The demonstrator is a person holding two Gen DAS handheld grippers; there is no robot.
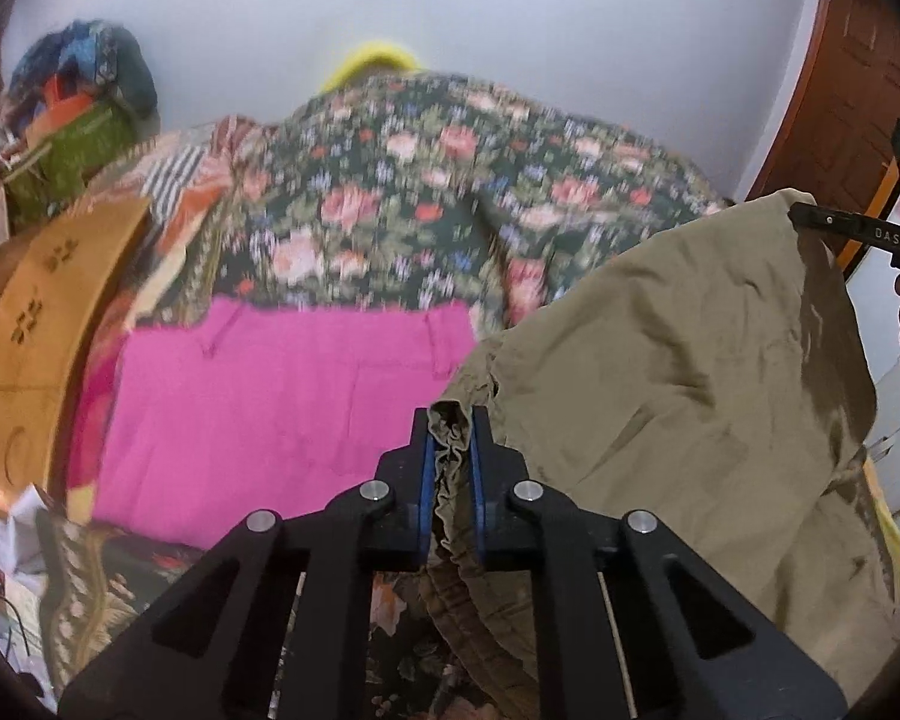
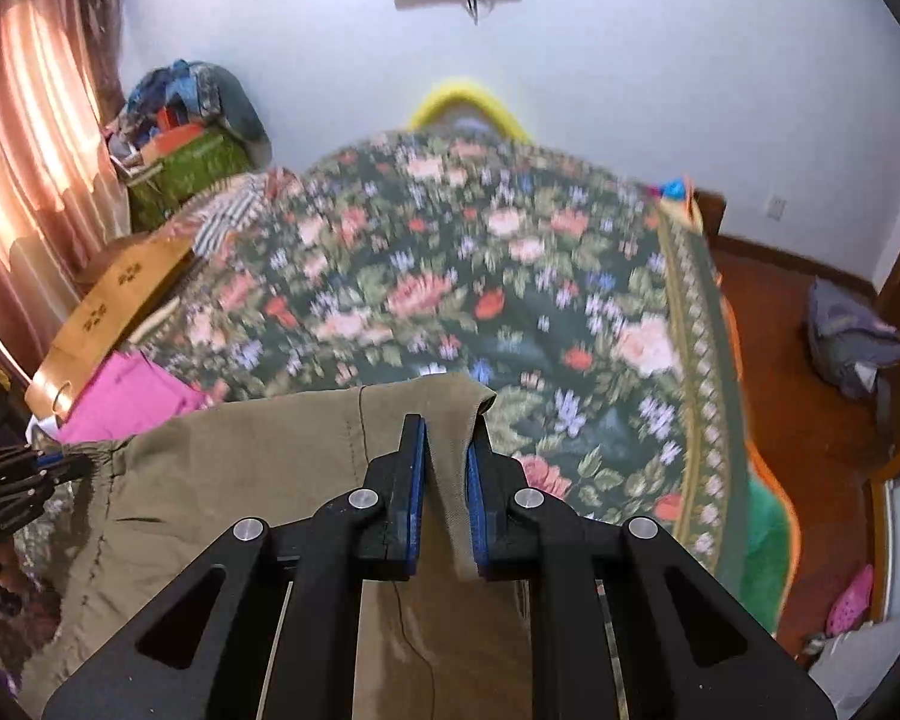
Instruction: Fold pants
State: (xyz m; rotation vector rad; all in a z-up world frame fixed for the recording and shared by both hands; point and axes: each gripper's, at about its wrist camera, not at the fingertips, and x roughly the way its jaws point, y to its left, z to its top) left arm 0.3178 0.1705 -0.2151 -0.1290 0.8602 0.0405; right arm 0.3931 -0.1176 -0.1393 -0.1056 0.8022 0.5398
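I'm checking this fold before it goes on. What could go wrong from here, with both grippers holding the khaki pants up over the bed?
The right gripper pinches only a thin corner of the khaki pants; it may slip. The left gripper holds bunched waistband, which could set a crooked fold. Laid down here, the pants might cover the pink cloth on the floral bedspread.
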